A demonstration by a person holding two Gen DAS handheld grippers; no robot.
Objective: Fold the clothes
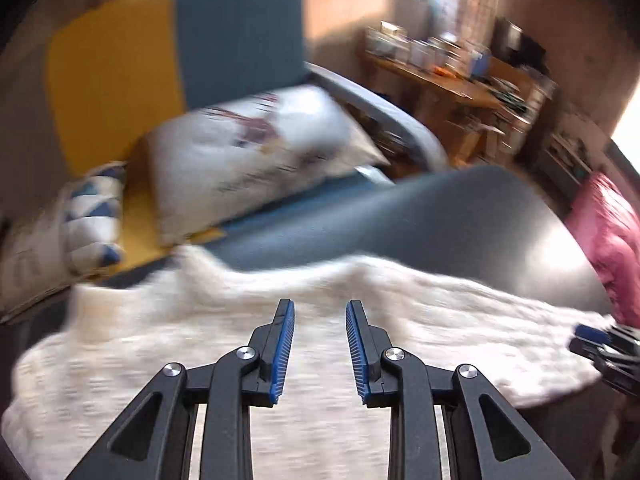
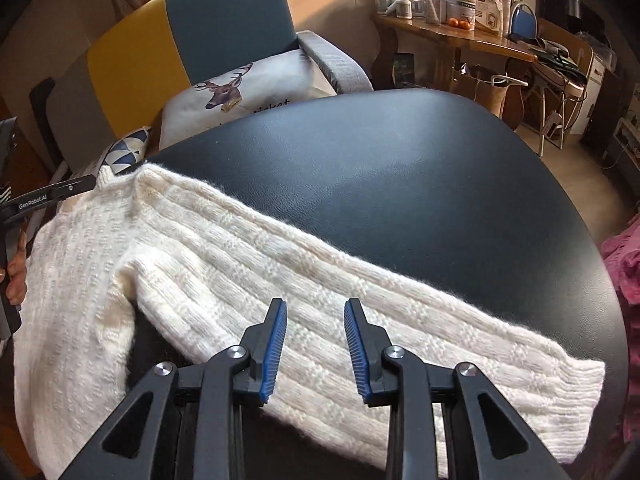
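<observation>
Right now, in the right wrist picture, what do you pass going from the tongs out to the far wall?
Right tongs → white knitted sweater → black table → deer cushion → blue and yellow armchair.

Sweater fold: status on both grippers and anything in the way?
Left gripper open, empty, over the body. Right gripper open, empty, over the sleeve. White sweater unfolded on black table. Pink garment at table edge, apart.

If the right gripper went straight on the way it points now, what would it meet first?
Most likely the white knit sweater's sleeve: the open right gripper points down at it on the black table. Depth is uncertain.
</observation>
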